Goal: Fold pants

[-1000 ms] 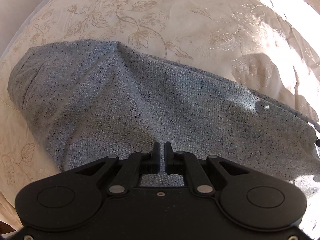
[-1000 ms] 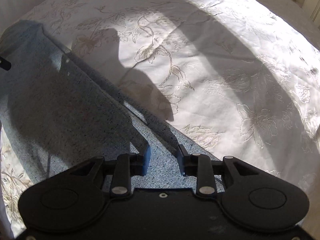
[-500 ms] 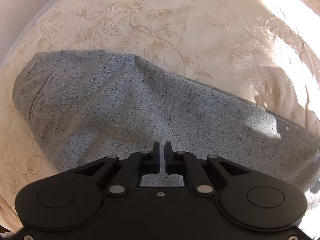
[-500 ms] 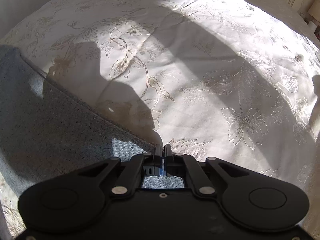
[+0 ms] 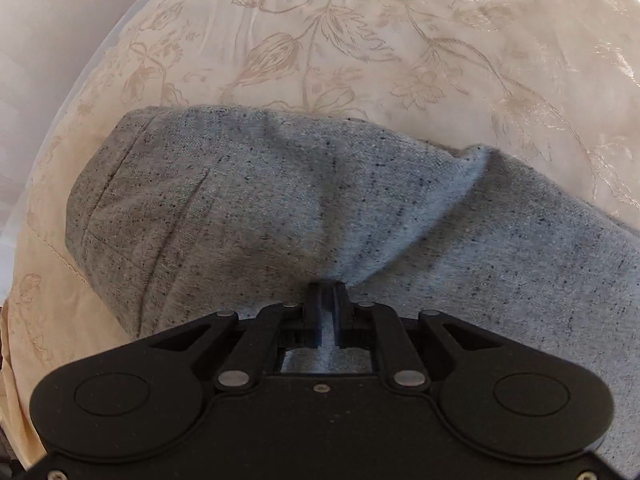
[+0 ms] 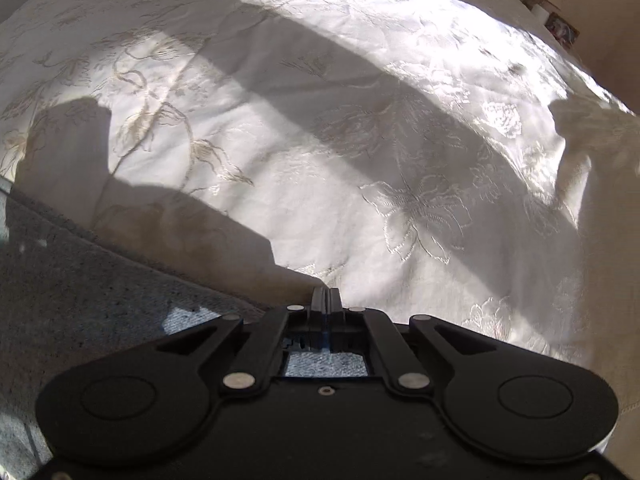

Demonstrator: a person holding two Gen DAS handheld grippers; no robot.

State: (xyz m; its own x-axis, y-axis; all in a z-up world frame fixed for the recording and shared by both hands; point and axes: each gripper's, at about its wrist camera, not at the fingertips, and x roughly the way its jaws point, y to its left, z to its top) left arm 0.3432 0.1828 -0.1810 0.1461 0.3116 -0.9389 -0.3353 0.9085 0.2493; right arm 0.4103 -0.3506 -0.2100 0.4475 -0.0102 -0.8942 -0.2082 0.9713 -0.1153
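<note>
Grey speckled pants (image 5: 280, 208) lie on a cream embroidered bedspread (image 5: 360, 40). In the left wrist view they fill the middle, with a rounded end at the left and a raised fold at the right. My left gripper (image 5: 327, 290) is shut on a pinch of the grey cloth, which bunches up at the fingertips. In the right wrist view the pants (image 6: 80, 300) lie at the lower left, in shadow. My right gripper (image 6: 326, 294) is shut on the edge of the pants, with cloth showing between the fingers' bases.
The bedspread (image 6: 400, 160) stretches wide to the right, crossed by sunlight and shadow bands. A bunched ridge of bedding (image 6: 592, 132) rises at the far right. The bed's edge and a pale wall (image 5: 60, 40) lie at the left.
My right gripper closed from open onto the pants' edge and drew it along. My left gripper stayed shut and the cloth has bunched up and lifted at its fingertips.
</note>
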